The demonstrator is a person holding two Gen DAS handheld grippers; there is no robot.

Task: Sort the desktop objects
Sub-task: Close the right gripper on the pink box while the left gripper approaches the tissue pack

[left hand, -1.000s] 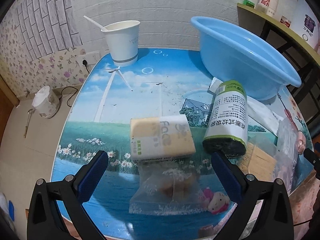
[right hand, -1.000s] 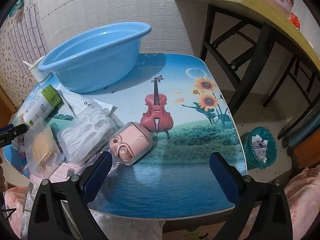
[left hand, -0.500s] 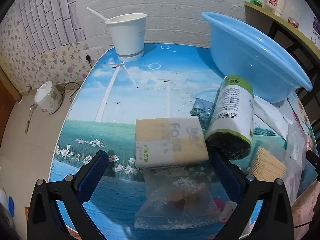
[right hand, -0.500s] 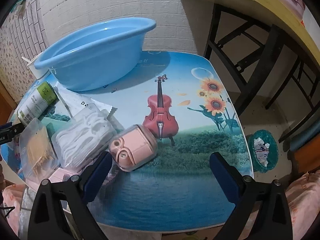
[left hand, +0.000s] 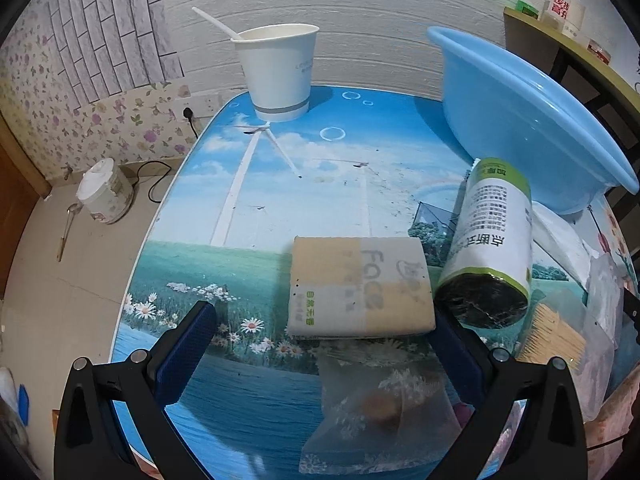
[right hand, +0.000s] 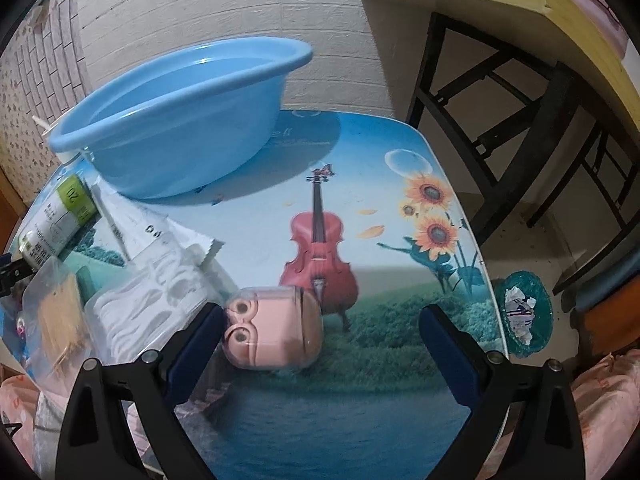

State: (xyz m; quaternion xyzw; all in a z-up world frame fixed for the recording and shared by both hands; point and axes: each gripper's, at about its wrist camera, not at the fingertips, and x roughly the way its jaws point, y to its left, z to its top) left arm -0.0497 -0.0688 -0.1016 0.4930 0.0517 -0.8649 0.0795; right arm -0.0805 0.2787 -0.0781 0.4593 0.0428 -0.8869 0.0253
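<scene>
Nearest the left gripper, whose jaws stand wide apart and hold nothing, a clear bag of snacks lies on the printed table between the blue pads. Just beyond it sits a tissue pack, its right end touching the right pad. Beside the pack lies a green-and-white roll of bin bags, its dark end facing the camera, with a bag of toothpicks to its right. Further back stands a white paper cup with a spoon in it, and the blue basin sits at the far right by the wall.

The right gripper is likewise spread wide and empty. A pink case lies on the table (inside the gap, close to the left pad; whether they touch I cannot tell). Left of it is a clear box of white floss picks, then the toothpicks. Beyond lie a white packet, the roll, and the basin at the wall.
</scene>
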